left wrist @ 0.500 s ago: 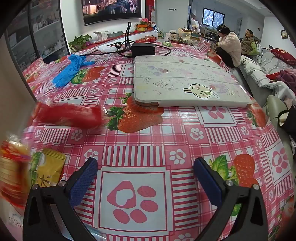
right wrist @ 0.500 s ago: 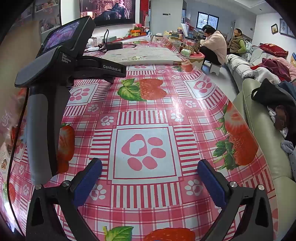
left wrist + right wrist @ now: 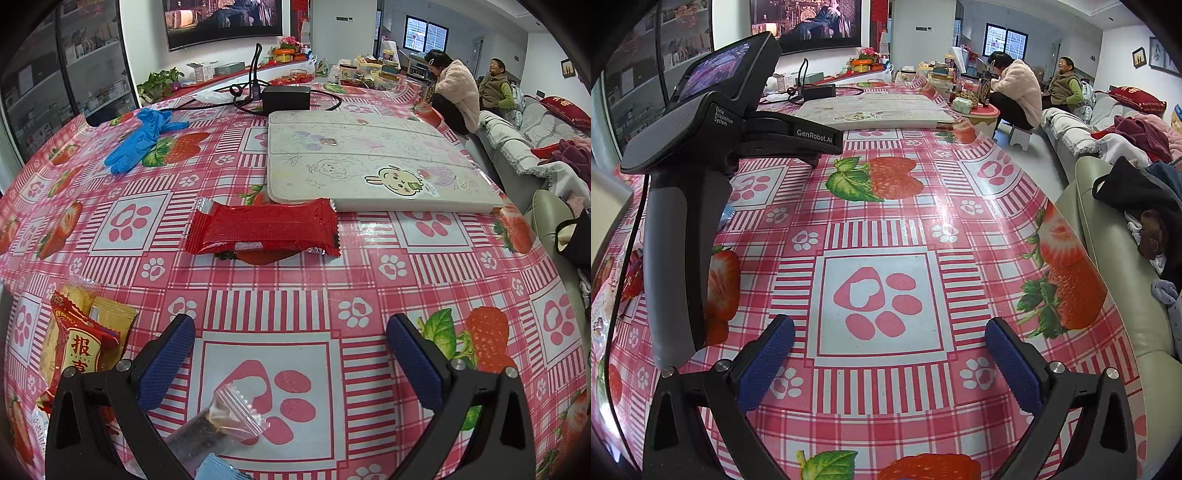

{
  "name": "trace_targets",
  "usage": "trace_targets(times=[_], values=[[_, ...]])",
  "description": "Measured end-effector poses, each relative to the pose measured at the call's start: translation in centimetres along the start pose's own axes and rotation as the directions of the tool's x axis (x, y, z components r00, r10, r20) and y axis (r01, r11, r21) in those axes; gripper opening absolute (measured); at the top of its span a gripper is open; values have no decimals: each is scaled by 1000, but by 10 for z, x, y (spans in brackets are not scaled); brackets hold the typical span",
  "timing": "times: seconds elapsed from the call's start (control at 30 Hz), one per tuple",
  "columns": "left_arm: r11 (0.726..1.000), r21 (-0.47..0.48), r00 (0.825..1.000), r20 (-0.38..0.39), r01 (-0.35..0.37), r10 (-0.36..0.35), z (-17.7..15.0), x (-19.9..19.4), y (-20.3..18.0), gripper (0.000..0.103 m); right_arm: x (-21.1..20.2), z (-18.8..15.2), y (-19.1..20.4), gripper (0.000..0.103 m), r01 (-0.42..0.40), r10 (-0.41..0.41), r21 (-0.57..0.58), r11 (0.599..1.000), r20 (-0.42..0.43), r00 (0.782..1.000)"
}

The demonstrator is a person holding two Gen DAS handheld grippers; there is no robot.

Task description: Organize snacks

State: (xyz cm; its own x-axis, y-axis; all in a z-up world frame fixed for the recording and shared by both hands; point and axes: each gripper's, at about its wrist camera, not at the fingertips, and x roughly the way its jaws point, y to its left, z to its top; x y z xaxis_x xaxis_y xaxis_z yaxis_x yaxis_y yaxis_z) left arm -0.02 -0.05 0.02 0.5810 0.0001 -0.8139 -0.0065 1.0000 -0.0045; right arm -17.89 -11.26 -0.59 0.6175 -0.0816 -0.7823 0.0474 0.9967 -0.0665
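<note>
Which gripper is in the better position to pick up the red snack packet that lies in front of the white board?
Probably left. The left gripper is open and faces the red snack packet directly. The right gripper is also open, but its view shows only bare tablecloth ahead.

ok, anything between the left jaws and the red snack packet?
Nothing stands there. In the left wrist view, only bare tablecloth separates the left gripper from the red snack packet; a clear-wrapped snack bar lies nearer the camera.
</note>
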Motion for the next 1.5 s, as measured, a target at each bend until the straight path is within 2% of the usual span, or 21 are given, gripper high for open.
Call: trace_targets(times=[1.03, 1.2, 1.4, 1.5], values=[[1000, 0, 1000, 0, 0, 0, -3, -3, 11, 103, -6, -2, 0, 103, -2, 2, 0, 1000, -11, 1000], [1000, -3, 1000, 0, -3, 3, -5, -4, 14, 103, 5, 5, -1, 103, -1, 1, 1, 1000, -43, 999], [1000, 0, 1000, -9, 3, -3, -5, -4, 14, 103, 12, 18, -2, 103, 0, 1, 4, 1000, -146, 989], [998, 50, 994, -101, 42, -37, -1, -4, 14, 103, 11, 19, -1, 103, 0, 1, 3, 1000, -189, 982]])
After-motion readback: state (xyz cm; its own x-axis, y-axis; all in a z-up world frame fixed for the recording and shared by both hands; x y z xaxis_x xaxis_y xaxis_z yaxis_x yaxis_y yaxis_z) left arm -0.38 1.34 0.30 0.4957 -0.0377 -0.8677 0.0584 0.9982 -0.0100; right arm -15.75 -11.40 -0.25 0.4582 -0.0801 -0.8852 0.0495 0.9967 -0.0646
